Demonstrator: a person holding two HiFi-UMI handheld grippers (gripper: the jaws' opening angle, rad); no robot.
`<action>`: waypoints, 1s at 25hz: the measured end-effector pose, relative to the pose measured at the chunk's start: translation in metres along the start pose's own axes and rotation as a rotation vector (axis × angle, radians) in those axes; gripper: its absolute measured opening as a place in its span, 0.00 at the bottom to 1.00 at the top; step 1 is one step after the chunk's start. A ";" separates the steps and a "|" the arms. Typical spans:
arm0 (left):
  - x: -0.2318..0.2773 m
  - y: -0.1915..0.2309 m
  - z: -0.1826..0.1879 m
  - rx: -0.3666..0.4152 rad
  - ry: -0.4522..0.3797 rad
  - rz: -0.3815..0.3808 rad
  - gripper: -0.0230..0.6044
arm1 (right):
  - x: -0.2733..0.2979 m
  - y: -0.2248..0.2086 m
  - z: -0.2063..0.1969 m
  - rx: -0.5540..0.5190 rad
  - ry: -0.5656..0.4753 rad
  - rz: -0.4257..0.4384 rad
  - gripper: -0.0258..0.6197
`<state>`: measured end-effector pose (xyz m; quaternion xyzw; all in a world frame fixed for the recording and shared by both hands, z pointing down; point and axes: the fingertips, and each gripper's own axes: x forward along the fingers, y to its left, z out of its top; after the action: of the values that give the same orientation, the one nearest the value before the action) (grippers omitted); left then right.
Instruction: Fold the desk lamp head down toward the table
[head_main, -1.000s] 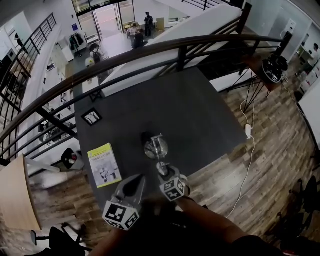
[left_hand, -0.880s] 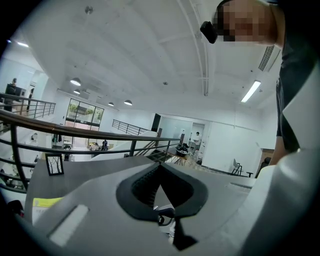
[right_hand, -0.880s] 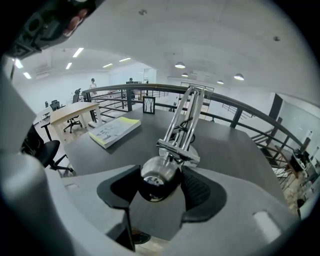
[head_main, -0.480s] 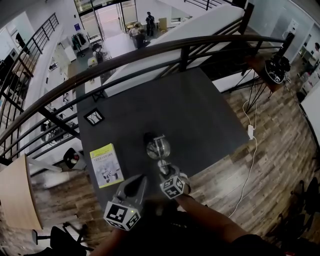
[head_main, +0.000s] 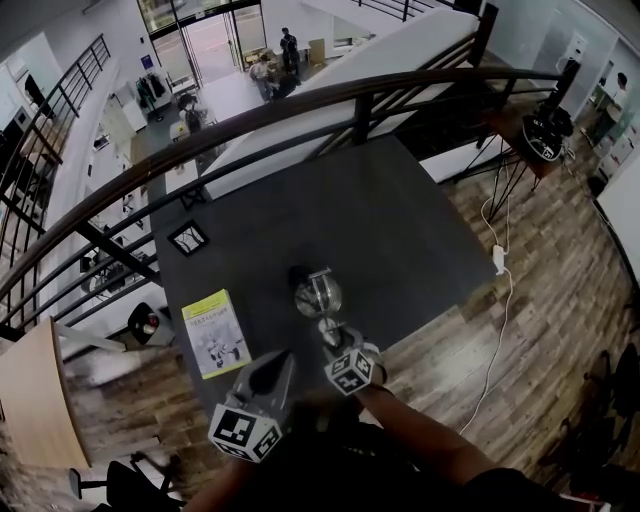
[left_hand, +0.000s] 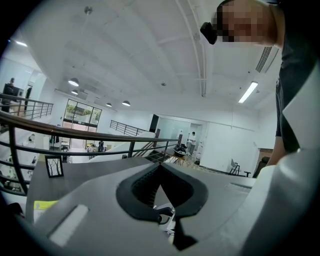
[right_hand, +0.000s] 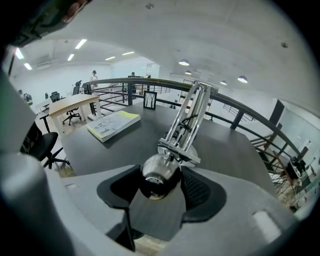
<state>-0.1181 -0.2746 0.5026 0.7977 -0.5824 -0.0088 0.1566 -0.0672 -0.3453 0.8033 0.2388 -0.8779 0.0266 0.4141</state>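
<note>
One chrome lamp head (right_hand: 161, 177), right gripper (right_hand: 158, 170) clasping

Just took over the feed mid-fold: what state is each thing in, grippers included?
right gripper: fingers closed on the lamp head
lamp arm: raised, slanting upward
left gripper: fingers together, empty
book: closed, flat on the table
picture frame: standing upright

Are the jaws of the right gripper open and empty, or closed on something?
Closed on something: in the right gripper view, the right gripper has both jaws against the rounded chrome end of the desk lamp.
</note>
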 end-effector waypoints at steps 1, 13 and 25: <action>-0.001 0.000 0.001 0.001 0.001 -0.003 0.04 | -0.003 -0.001 0.000 -0.001 -0.002 -0.008 0.43; -0.023 -0.011 0.011 0.033 -0.026 -0.133 0.04 | -0.085 0.000 0.043 0.105 -0.132 -0.133 0.29; -0.050 -0.028 0.033 0.074 -0.095 -0.287 0.04 | -0.186 0.027 0.126 0.199 -0.379 -0.227 0.07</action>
<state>-0.1148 -0.2280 0.4551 0.8767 -0.4689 -0.0476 0.0965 -0.0686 -0.2780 0.5868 0.3762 -0.9006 0.0208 0.2167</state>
